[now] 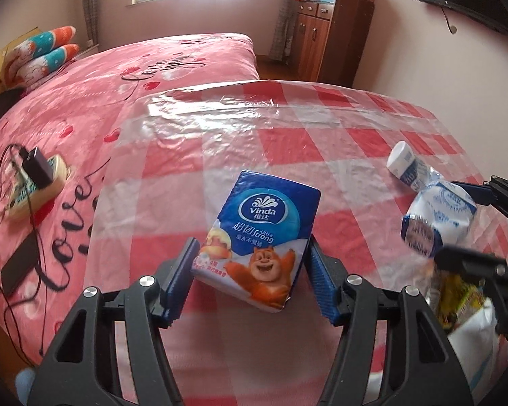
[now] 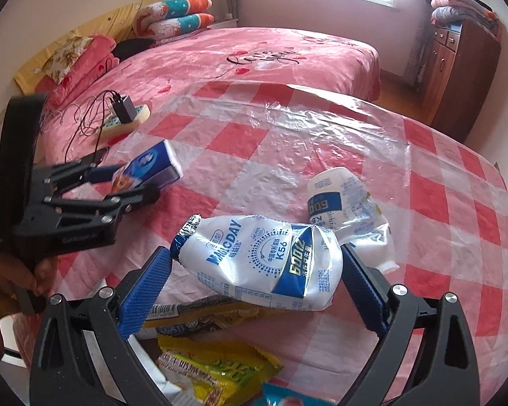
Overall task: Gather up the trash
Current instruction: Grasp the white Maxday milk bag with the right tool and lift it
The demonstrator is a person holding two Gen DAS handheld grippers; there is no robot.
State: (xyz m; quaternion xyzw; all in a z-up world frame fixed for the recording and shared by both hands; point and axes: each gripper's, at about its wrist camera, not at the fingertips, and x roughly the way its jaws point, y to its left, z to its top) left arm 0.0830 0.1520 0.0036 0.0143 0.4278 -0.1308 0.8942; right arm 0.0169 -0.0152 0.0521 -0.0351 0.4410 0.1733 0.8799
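Note:
A blue Vinda tissue pack (image 1: 264, 237) (image 2: 149, 165) is clamped between the blue pads of my left gripper (image 1: 250, 247) (image 2: 135, 182), tilted and lifted off the red-checked, plastic-covered table (image 1: 288, 142). My right gripper (image 2: 256, 253) (image 1: 467, 223) is shut on a crumpled white and blue Magicday pouch (image 2: 264, 257) (image 1: 437, 216), which touches both pads. A second crumpled white pouch (image 2: 342, 196) (image 1: 406, 165) lies on the table just beyond it. Below the right gripper a white bag (image 1: 474, 331) holds yellow wrappers (image 2: 220, 368).
A pink bed (image 1: 84, 101) stands behind the table. On it lie a power strip with a black charger (image 1: 37, 176) (image 2: 125, 115), cables and a dark phone (image 1: 18, 267). A wooden cabinet (image 1: 325, 34) is in the far right corner. A hand (image 2: 13, 274) grips the left tool.

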